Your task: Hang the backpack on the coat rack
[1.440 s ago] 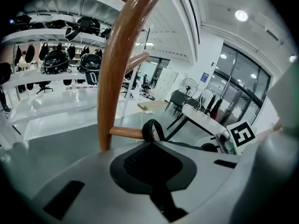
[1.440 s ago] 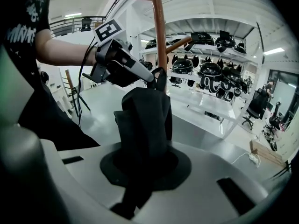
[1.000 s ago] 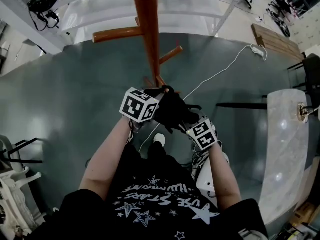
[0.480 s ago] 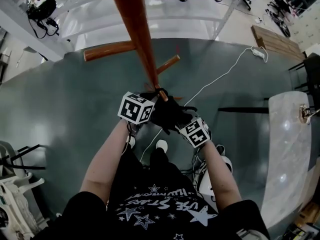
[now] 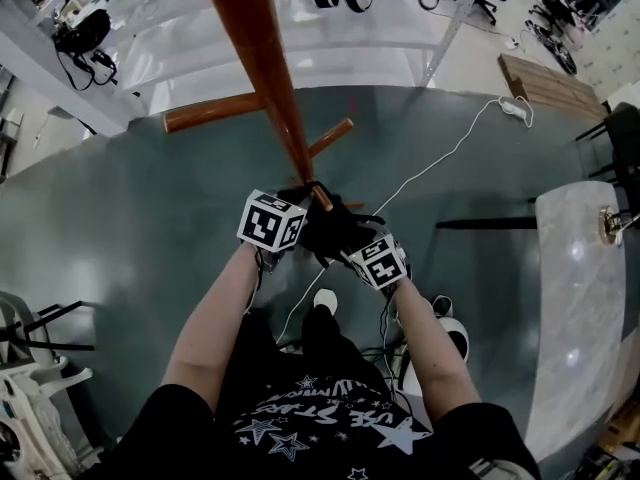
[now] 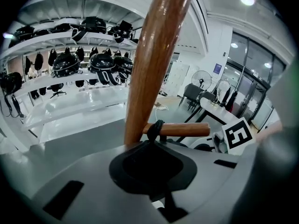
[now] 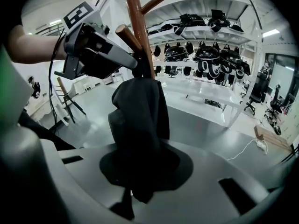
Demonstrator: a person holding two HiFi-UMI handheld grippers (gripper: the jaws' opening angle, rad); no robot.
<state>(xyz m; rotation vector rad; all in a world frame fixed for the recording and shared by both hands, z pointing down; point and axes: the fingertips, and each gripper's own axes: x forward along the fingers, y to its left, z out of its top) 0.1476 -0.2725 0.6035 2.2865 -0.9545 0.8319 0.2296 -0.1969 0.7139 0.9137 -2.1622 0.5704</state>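
The black backpack (image 5: 335,230) hangs against the brown coat rack pole (image 5: 262,63), bunched between my two grippers. Its thin top loop (image 6: 155,129) is round a short wooden peg (image 6: 187,129) close to the pole (image 6: 152,64). My left gripper (image 5: 305,206) is shut on the strap just under that loop, right at the peg. My right gripper (image 5: 347,240) holds the backpack's body (image 7: 140,120) lower down. Its jaws are opening, with black cloth still pinched between them. The right gripper view shows the left gripper (image 7: 133,62) at the peg, beside the pole (image 7: 135,22).
The rack's wooden base legs (image 5: 215,111) spread over the grey floor. A white cable (image 5: 440,153) runs across the floor to the right. A pale table (image 5: 575,298) stands at the right edge. White shelves with dark headgear (image 6: 70,62) line the far wall.
Both grippers have sunk a little with the backpack and drawn closer together at the peg. The right gripper rolled slightly and shifted left.
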